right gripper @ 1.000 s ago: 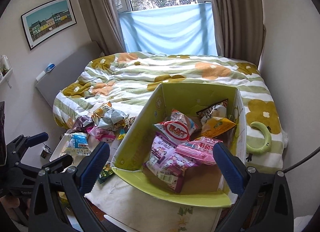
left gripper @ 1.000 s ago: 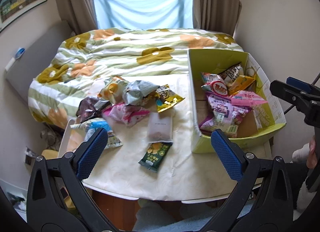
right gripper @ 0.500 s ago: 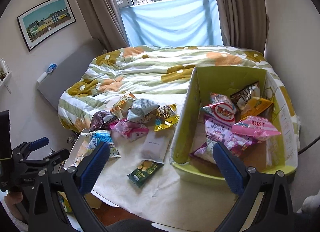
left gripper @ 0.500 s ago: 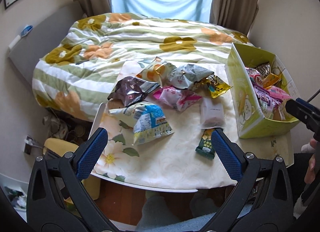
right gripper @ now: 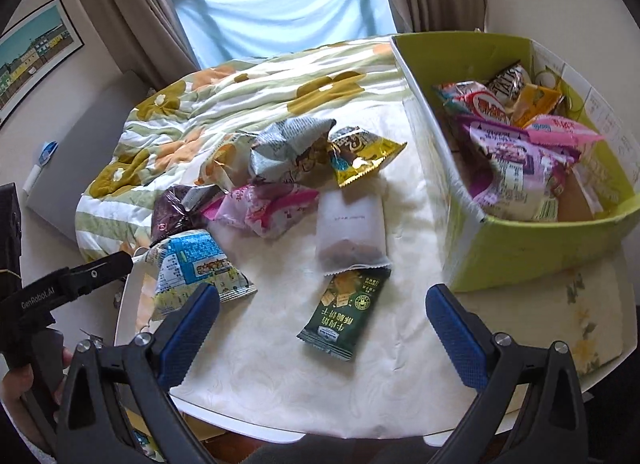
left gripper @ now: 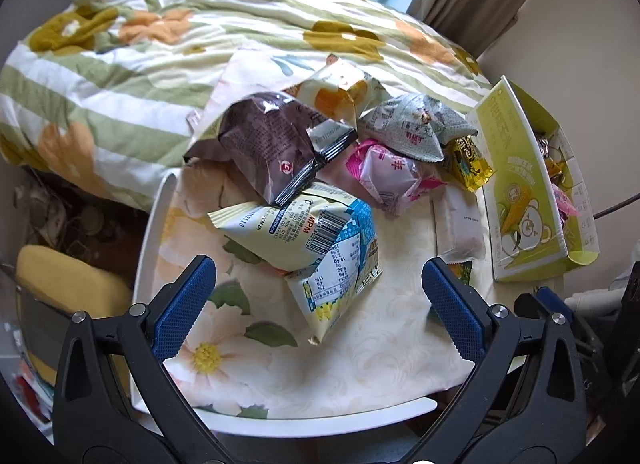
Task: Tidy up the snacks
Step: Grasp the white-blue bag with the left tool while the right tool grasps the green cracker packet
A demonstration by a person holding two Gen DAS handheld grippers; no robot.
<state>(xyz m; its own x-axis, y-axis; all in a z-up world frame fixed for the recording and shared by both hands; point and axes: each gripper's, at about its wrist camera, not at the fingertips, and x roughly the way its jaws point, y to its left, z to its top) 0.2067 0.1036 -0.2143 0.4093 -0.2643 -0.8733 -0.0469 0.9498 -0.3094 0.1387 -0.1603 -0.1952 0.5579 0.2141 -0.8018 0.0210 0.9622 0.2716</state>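
My left gripper is open and hovers low over a blue-and-cream snack bag at the table's left side. Beyond it lie a brown bag, a pink bag, a grey bag and a gold bag. My right gripper is also open, above a dark green packet with a white pouch just past it. The green cardboard box at the right holds several snack bags. One finger of the left gripper reaches the blue-and-cream bag.
The round table with its white flowered cloth stands against a bed with a green-and-orange quilt. A yellow cushion sits on the floor to the left. Window and curtains are behind the bed; a wall is at the right.
My left gripper has swung left and dropped close to the blue-and-cream bag. My right gripper has moved left, from over the green box to over the loose packets on the table.
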